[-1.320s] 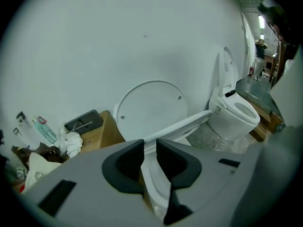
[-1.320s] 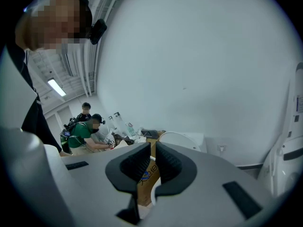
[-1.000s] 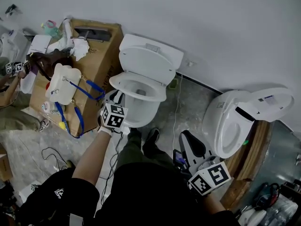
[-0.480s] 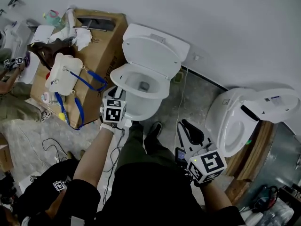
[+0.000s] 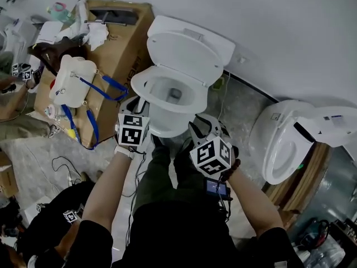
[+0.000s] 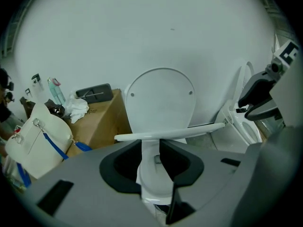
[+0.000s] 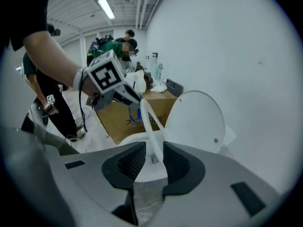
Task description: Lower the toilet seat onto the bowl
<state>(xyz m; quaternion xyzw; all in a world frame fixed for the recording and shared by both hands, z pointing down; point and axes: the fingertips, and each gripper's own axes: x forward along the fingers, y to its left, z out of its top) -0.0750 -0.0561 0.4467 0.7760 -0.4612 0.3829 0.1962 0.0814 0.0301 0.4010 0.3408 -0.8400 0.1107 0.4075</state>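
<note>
Tool left (image 5: pixel 138 111) and tool right (image 5: pixel 203 128) released (jaws just opening), nothing gripped; cardboard box (image 5: pixel 125 49) beside toilet (image 5: pixel 167 124).

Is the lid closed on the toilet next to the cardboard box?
No, the toilet lid stands raised behind the uncovered bowl, beside the cardboard box.

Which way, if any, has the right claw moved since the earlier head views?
Yes. The right claw swung up-left, from beside the second toilet to the front of the bowl. Its jaws have just been opening, gripping nothing.
</note>
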